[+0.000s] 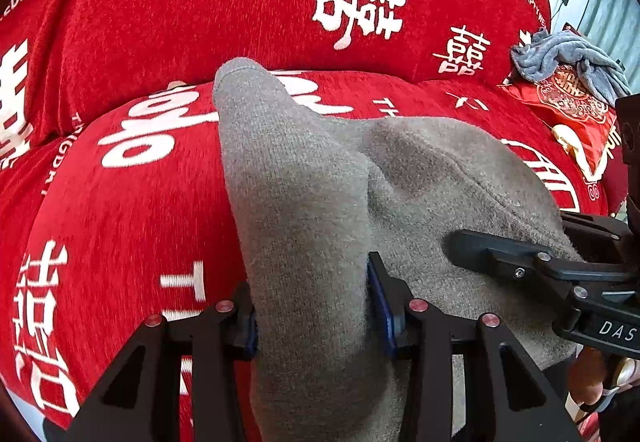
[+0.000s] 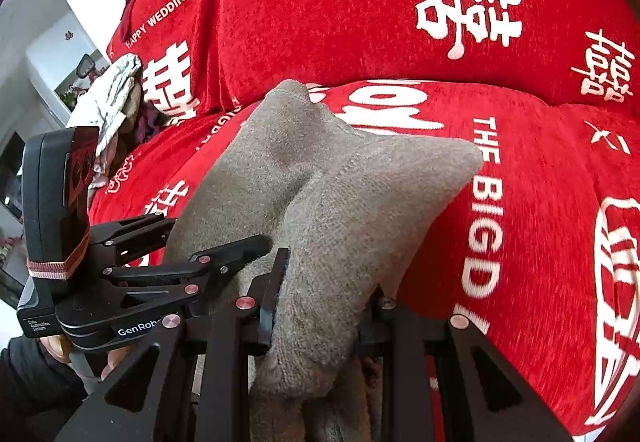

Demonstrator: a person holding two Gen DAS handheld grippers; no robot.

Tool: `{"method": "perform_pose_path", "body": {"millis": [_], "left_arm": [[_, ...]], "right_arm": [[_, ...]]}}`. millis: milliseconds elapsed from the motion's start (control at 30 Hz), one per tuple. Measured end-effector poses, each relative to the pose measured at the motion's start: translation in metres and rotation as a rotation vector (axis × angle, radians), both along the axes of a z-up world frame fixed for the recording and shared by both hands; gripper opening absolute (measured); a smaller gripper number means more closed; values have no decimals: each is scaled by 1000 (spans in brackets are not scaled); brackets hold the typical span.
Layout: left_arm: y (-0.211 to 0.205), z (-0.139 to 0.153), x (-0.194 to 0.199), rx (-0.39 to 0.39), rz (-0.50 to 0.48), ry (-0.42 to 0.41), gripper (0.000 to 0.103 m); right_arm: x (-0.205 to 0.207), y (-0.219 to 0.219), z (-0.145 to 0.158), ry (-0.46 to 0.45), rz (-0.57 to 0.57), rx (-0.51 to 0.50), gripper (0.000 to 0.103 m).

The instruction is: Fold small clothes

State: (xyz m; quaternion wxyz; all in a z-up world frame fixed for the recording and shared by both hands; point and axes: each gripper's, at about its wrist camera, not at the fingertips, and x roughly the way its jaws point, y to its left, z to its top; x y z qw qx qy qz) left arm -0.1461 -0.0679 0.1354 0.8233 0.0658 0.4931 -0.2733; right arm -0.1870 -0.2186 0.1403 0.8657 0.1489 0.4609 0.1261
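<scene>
grey sock [image 1: 304, 201]: pinched in both jaws
left gripper [image 1: 316, 318]: clamped mid-width on sock
right gripper [image 2: 320, 306]: narrower, gripping sock
tip: keep both pinches level, lay flat on red cover [image 1: 132, 226]

Sofa [image 1: 168, 21] fills view, draped in red cover [image 2: 540, 181] with white wedding characters and English lettering. Red embroidered cushion [image 1: 576, 109] at one end. Pale wall [image 2: 48, 1] beyond, daylit; small framed picture [image 2: 80, 81] standing there.

Black claw [image 1: 316, 306], red rivets [image 1: 418, 305]
</scene>
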Motion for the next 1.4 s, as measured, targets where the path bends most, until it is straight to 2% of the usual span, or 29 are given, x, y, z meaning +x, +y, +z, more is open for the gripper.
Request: {"method": "perform_pose_path", "body": {"millis": [267,333,400,433,467,533,600,667,733,800,867,900,933,1000,1033,1133,1233,1300,1400], "left_arm": [[18,-23,-12,-22,16,22,49],[22,-23,-13,-7,26,17,65],[29,-21,-13,10,42,4,73],[33,-19,-13,13,49,-1,73],[37,-17,-12,17,58,-3,73],[47,-7,-5,-6,78,-7,73],[48,3,7,-30,89,-13,73],[38,6,21,-19,80,-16,73],[25,-4,43,33,95,-7,73],[18,-21,63,81,124,32,73],[16,-37,78,94,145,83,75],[16,-40,80,96,154,85,86],[17,-40,81,96,160,79,89],[20,-36,75,100,163,62,89],[21,-30,69,101,162,43,89],[24,-13,44,87,130,9,89],[29,-3,5,82,97,-26,89],[31,-7,-13,103,90,-32,89],[31,-19,-31,157,89,-60,89]], "right_arm": [[-9,2,-26,34,3,-8,27],[-10,-5,-32,49,-10,22,28],[-9,-12,-37,75,-22,28,37],[-10,-16,-37,83,-41,23,41],[-12,-21,-35,79,-64,13,49],[-18,-31,-25,40,-114,-2,52],[-20,-39,-9,-21,-137,28,54],[-14,-37,0,-55,-112,49,54],[0,-27,3,-72,-37,86,56],[17,-20,-11,-27,34,139,64],[36,-19,-36,67,4,63,64],[43,-23,-51,106,-16,30,64],[44,-29,-57,105,-27,47,63],[37,-37,-50,85,-50,97,64],[31,-35,-44,73,-50,90,64],[1,-22,-22,20,1,36,64],[-41,-9,-3,-48,74,68,67],[-59,-2,-5,-53,107,97,72],[-70,2,-31,24,69,23,72]]}}
